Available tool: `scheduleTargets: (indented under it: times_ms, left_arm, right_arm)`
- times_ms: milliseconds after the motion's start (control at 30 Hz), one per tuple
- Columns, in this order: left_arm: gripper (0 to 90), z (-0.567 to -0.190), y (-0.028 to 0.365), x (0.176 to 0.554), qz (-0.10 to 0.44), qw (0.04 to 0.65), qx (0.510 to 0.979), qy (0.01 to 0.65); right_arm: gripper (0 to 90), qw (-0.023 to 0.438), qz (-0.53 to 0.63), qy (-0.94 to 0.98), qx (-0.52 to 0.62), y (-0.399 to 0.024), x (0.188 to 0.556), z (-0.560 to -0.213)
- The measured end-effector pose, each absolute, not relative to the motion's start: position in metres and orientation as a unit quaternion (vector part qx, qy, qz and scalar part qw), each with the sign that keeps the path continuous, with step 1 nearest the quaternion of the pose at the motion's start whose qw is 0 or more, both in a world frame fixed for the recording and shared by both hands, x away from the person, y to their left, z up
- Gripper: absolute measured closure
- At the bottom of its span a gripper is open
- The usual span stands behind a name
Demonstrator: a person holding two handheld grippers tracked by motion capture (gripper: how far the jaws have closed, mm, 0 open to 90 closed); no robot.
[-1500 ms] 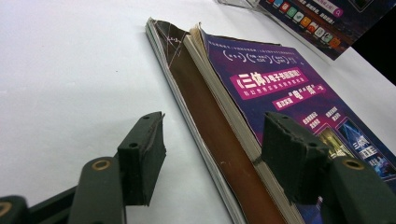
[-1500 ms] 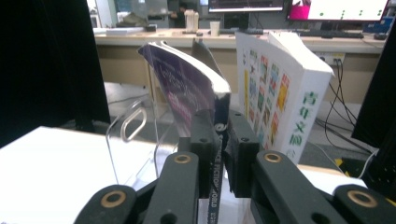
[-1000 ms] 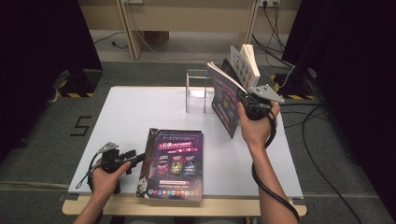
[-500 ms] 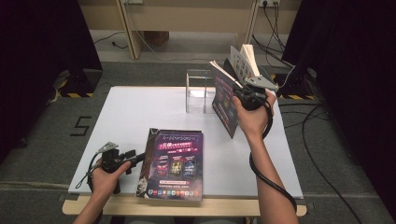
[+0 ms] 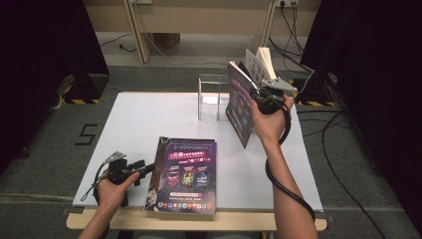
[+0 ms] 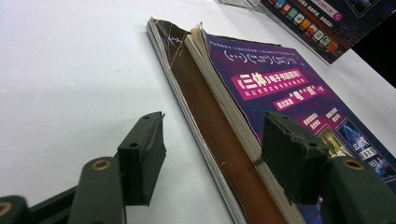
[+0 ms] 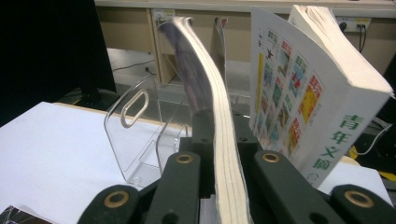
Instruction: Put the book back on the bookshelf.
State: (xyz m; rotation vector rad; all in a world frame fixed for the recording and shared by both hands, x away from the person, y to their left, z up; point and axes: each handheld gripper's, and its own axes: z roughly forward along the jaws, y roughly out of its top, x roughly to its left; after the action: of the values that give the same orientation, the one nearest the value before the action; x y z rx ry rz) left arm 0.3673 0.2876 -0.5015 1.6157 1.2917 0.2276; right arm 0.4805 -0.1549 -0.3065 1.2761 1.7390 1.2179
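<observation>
Purple magazine (image 5: 239, 107) upper right of frame, upright beside clear acrylic holder (image 5: 209, 97), right gripper (image 7: 219, 140) fingers just closing, pinching its edge for slotting. Left gripper (image 6: 212, 158) fingers spread astride second magazine's (image 5: 186, 174) spine on bench (image 5: 139, 124), steadying.

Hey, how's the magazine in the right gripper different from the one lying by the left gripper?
The held magazine stands on edge, lifted off the white table, while the flat magazine lies cover up near the front edge. The right gripper is clamped on the held magazine; the left gripper sits open at the flat magazine's spine, fingers not pressing it. The held magazine bows; the flat one lies straight. Both have dark purple covers.
</observation>
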Motion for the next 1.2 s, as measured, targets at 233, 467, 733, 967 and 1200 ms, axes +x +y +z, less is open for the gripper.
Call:
scheduleTargets:
  times_ms: [233, 467, 733, 967, 1200]
  left_arm:
    - [38.5, -0.501, 0.289, 0.367, 0.093, 0.506, 0.669, 0.537]
    - [38.5, -0.501, 0.289, 0.367, 0.093, 0.507, 0.667, 0.537]
    - [38.5, -0.501, 0.29, 0.367, 0.095, 0.507, 0.667, 0.538]
    - [38.6, -0.501, 0.29, 0.367, 0.095, 0.507, 0.668, 0.537]
    - [38.6, -0.501, 0.29, 0.367, 0.095, 0.507, 0.668, 0.537]
  right_arm:
    - [84.5, 0.331, 0.473, 0.659, 0.482, -0.147, 0.484, -0.304]
    - [84.4, 0.335, 0.477, 0.654, 0.482, -0.143, 0.488, -0.301]
    - [84.5, 0.336, 0.479, 0.65, 0.485, -0.142, 0.493, -0.3]
    - [84.4, 0.343, 0.484, 0.643, 0.485, -0.143, 0.495, -0.299]
    - [84.5, 0.344, 0.488, 0.637, 0.487, -0.143, 0.498, -0.297]
